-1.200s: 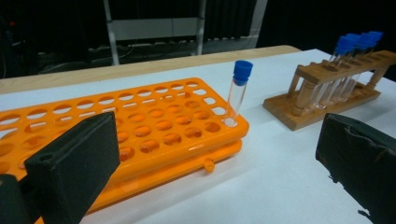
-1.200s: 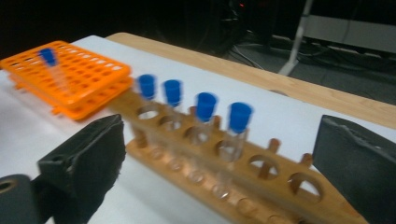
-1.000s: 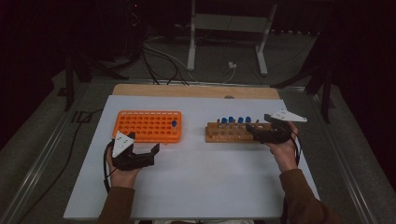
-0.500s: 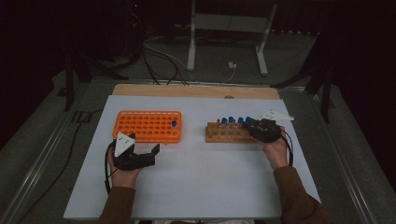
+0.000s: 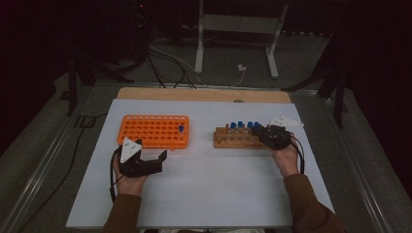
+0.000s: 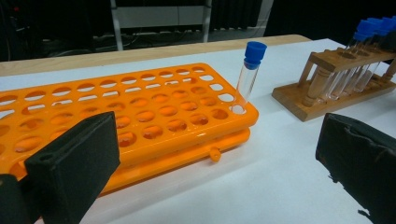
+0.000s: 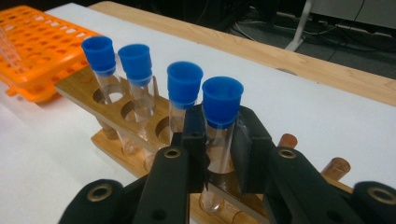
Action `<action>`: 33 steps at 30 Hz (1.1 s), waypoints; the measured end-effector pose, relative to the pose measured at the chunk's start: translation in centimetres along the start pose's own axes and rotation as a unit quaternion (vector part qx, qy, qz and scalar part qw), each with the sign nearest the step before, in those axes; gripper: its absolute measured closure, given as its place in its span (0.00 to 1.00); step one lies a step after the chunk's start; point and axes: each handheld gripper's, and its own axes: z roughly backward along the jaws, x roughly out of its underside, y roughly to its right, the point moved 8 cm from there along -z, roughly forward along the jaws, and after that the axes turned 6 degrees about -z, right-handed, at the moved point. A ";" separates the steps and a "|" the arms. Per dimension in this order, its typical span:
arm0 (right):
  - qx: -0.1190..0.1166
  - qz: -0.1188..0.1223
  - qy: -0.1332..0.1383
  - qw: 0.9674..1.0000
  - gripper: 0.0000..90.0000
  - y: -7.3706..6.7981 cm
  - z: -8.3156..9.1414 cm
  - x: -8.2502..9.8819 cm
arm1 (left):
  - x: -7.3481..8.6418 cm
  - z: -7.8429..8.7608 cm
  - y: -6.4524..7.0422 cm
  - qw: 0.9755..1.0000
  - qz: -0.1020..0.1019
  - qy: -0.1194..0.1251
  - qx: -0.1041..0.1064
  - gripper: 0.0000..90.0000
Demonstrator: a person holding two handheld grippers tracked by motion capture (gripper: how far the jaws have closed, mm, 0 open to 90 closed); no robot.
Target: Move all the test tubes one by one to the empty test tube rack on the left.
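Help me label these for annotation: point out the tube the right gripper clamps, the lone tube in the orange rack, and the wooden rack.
clamped tube [image 7: 222,100], right gripper view, blue cap.
lone tube [image 6: 247,74], left gripper view, clear body.
wooden rack [image 7: 77,83], right gripper view, top board.

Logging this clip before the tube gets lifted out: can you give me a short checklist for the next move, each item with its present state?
1. Right hand-held gripper shut on the nearest blue-capped clear test tube, its jaws having just closed: ok.
2. Grip sits below the cap, on the glass: ok.
3. Tube still seated in the brown wooden rack: ok.
4. Neighbouring tube clear of the jaws: cannot tell.
5. Orange plastic rack has free holes: ok.
6. Left hand-held gripper open, holding nothing: ok.
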 end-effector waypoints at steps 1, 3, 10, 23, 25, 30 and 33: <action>-0.002 -0.002 0.004 1.000 0.86 0.0 0.1 -0.1 | 0.0 0.0 0.0 1.000 0.000 -0.001 0.001 0.01; -0.001 -0.002 0.010 1.000 0.86 -0.1 0.4 -0.4 | 0.0 -0.1 0.1 1.000 -0.001 -0.001 0.001 0.01; 0.003 0.003 0.022 1.000 0.86 -0.1 1.3 -1.2 | 0.1 -0.1 0.0 1.000 0.002 -0.002 -0.001 0.01; 0.008 0.002 0.039 0.999 0.86 -0.2 2.7 -2.8 | 0.2 -0.2 0.0 1.000 0.008 -0.003 0.004 0.01; 0.007 0.002 0.041 0.999 0.86 -0.3 2.9 -3.1 | 0.2 -0.2 0.0 1.000 0.010 -0.003 0.004 0.01; 0.006 0.002 0.047 0.999 0.86 -0.4 3.4 -3.9 | 0.3 -0.2 0.0 1.000 0.011 -0.005 0.005 0.01; 0.005 0.004 0.054 0.999 0.86 -0.5 3.9 -4.5 | 0.3 -0.2 0.0 1.000 0.011 -0.004 0.004 0.01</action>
